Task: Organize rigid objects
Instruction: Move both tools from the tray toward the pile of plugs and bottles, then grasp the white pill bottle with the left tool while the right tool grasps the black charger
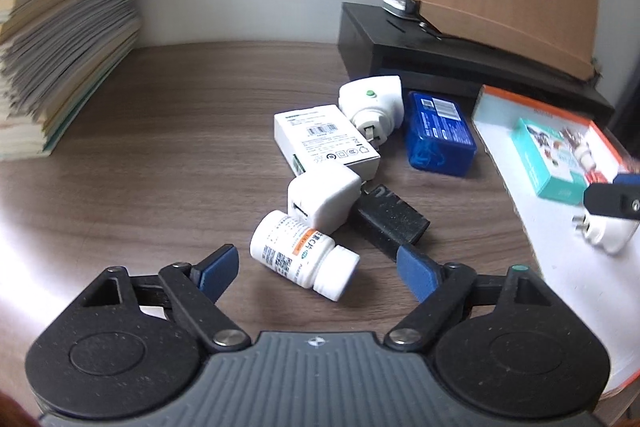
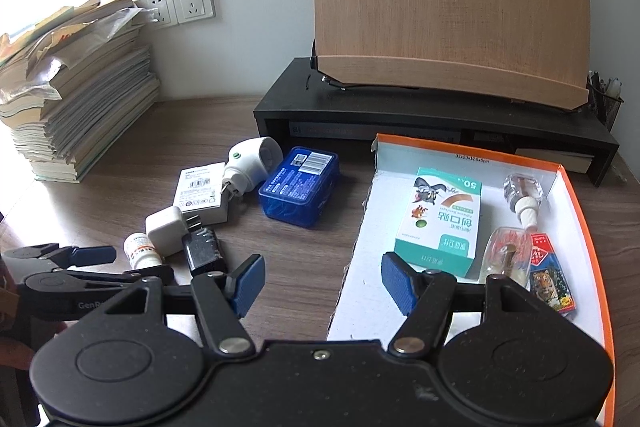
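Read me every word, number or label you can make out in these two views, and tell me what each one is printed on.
"33x23x12.5x5cm": inner back wall of the orange-rimmed box.
"50": teal plaster carton, which also carries large Chinese characters, seen upside down.
"GenR", cut off: left gripper.
White pill bottle, white carton, blue case, tiger card pack: print too small or blurred to read.

The wooden desk carries a stack of books at its left edge, a black riser along the back, an orange-rimmed box right, and small chargers, boxes and a pill bottle mid-desk.
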